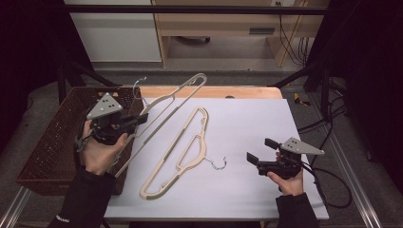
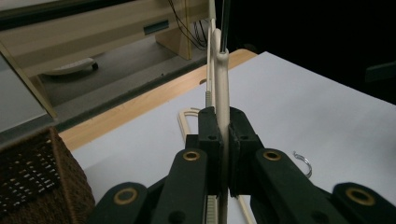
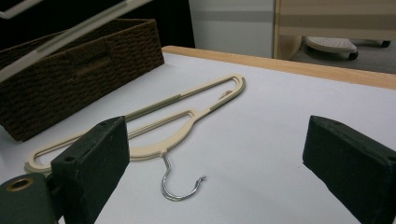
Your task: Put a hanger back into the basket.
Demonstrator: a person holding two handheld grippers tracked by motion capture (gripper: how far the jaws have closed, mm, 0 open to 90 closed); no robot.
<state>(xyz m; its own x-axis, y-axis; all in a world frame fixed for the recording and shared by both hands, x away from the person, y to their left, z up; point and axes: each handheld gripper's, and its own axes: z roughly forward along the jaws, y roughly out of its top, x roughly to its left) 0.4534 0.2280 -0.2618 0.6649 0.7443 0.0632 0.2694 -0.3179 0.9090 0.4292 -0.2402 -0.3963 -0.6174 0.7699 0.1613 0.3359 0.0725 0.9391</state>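
Two cream plastic hangers are seen: one raised hanger (image 1: 166, 107) is clamped between the jaws of the left gripper (image 1: 141, 118) above the dark woven basket (image 1: 52, 142) at the left; the other hanger (image 1: 183, 152) lies flat mid-table. The right gripper (image 1: 259, 149) is held near right, its jaws apart with nothing between them.
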